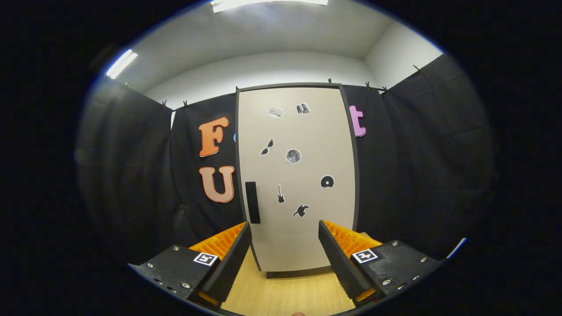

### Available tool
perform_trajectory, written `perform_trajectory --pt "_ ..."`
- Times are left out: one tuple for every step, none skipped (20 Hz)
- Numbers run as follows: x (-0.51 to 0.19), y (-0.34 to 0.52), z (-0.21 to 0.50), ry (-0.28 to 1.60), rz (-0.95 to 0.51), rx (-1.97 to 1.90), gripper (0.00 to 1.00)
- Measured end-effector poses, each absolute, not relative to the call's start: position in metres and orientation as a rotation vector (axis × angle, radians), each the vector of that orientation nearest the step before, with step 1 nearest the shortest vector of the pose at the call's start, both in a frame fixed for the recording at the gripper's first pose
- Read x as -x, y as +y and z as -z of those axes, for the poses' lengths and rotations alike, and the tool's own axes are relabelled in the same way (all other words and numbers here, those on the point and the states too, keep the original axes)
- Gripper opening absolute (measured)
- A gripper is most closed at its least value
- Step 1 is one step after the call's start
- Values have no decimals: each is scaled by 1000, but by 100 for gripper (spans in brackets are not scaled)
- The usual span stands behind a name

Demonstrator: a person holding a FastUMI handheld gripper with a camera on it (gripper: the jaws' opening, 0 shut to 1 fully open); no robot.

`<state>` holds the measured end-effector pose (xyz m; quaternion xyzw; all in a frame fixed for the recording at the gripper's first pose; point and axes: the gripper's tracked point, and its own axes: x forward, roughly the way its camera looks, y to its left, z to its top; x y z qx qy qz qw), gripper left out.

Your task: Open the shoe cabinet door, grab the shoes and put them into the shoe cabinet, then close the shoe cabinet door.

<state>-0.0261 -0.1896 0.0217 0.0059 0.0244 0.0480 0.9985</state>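
Tongs point(284, 245) agape, empty, over a light wood floor point(285, 296). At 12 o'clock, the closed shoe cabinet door point(303, 245); handle point(252, 202) at 11.

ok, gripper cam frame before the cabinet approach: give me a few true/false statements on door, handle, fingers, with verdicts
1. The shoe cabinet door is shut. True.
2. The gripper is clamped on the black handle. False: its fingers stand apart with nothing between them, and the handle lies beyond the left finger.
3. The handle sits near the door's left edge. True.
4. The door's front is plain. False: it carries several small stickers, among them a guitar and sunglasses.
5. The cabinet stands on a light wooden surface. True.
6. A shoe lies between the fingers. False: only the wooden surface and the door's lower part show there.
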Motion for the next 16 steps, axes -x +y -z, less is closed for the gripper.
perform_trajectory --pt "34 -194 -23 47 -96 -12 96" --pt "38 -195 -24 48 -97 -11 96" --pt "42 -198 -26 45 -97 -12 96" --pt "45 -198 -27 43 -100 -12 95" --pt "48 -200 -28 41 -100 -10 96" --pt "49 -201 -28 39 -101 -9 96" --pt "52 -203 -28 39 -100 -8 96" --pt "53 -202 -28 39 -103 -7 96" --pt "56 -202 -28 40 -105 -5 96" --pt "56 -201 -27 44 -107 -2 96" --pt "57 -201 -26 48 -108 3 96" --pt "57 -201 -26 49 -109 6 96" --pt "59 -202 -27 46 -109 9 96" --pt "59 -202 -27 44 -109 10 96" --pt "59 -202 -29 40 -108 11 96" --pt "58 -202 -30 36 -107 13 96"
